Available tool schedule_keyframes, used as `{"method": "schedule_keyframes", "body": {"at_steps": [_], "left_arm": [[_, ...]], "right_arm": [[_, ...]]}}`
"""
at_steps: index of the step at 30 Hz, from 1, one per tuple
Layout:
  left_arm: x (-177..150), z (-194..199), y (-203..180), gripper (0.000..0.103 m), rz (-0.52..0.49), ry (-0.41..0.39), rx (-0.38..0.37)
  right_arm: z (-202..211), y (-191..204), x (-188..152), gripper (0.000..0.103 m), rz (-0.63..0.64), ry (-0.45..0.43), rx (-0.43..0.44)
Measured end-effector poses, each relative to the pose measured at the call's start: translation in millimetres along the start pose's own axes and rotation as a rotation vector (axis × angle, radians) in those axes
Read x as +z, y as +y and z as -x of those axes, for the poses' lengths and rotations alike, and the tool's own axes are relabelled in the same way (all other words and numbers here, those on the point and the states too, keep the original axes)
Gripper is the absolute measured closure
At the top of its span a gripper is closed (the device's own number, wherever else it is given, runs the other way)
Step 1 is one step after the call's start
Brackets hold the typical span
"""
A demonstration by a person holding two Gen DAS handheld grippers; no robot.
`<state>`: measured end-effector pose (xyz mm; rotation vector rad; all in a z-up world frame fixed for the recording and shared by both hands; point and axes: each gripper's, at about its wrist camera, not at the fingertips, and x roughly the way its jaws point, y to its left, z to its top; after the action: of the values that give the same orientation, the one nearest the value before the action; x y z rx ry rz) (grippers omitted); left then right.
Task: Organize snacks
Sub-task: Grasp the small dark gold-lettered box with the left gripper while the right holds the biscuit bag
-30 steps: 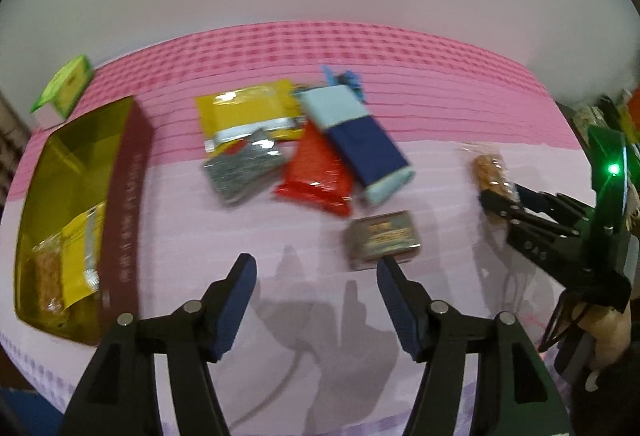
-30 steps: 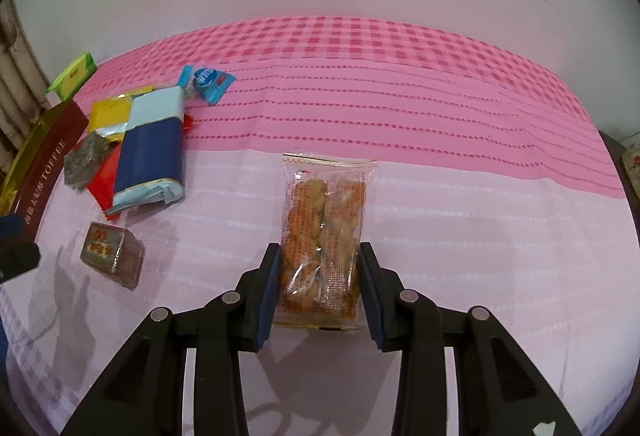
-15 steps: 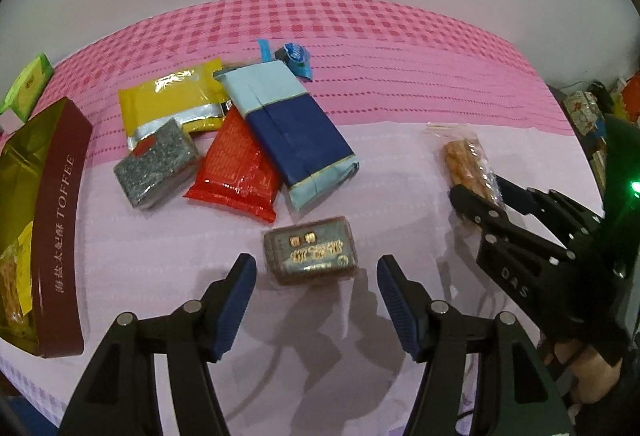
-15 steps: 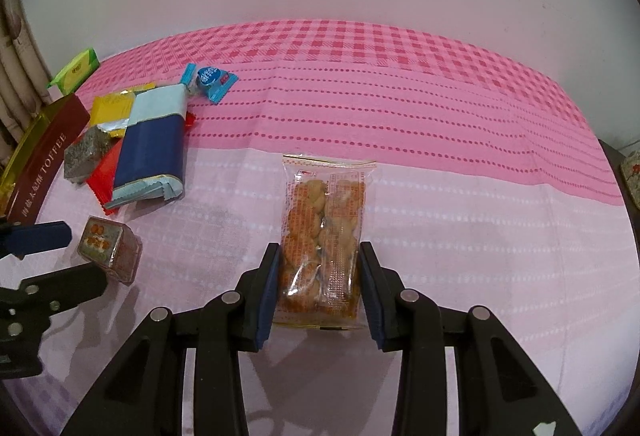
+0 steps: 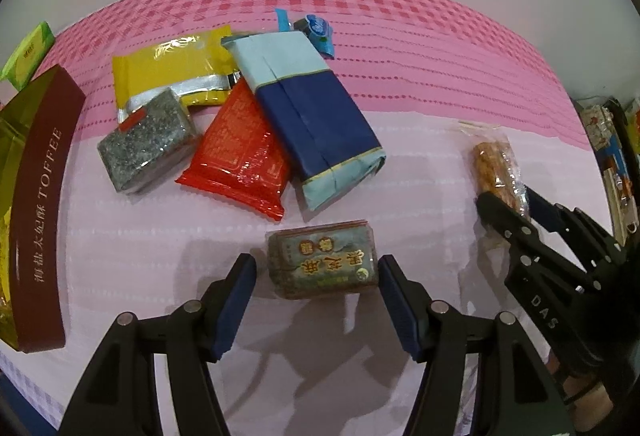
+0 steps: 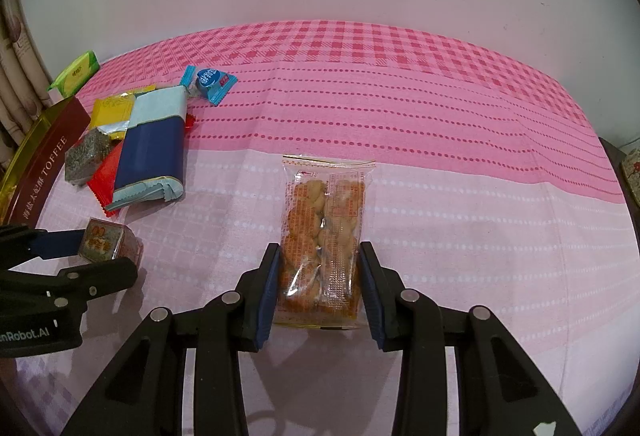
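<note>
the right gripper (image 6: 320, 288) is clamping both pads on the clear packet of twisted fried snacks (image 6: 325, 236), which is lying flat on the pink checked tablecloth (image 6: 400, 95). the left gripper (image 5: 318, 292) is standing about half open, its 2 fingers straddling the small dark-green brick packet (image 5: 322, 262), the right pad just beside it, the left pad apart. the maroon toffee box (image 5: 38, 211) is sitting at the far left.

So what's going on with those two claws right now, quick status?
Left claw open, straddling the small brown packet, no squeeze visible. Right claw shut on the clear biscuit bag. Nothing blocking either.
</note>
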<state>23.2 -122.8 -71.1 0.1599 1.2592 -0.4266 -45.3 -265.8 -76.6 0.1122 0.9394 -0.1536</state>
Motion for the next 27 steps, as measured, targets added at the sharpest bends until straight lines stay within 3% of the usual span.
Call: {"method": "schedule_keyframes", "body": {"at_steps": [4,27], "left_arm": [[-2,2,-1,0.051,-0.014,-0.011,-0.01],[-17,40,14,0.052,-0.053,-0.082,0.018]], "right_arm": [[0,0,1,0.067,0.001,0.0,-0.002],[-3,4,1,0.067,0.011,0.002,-0.021]]}}
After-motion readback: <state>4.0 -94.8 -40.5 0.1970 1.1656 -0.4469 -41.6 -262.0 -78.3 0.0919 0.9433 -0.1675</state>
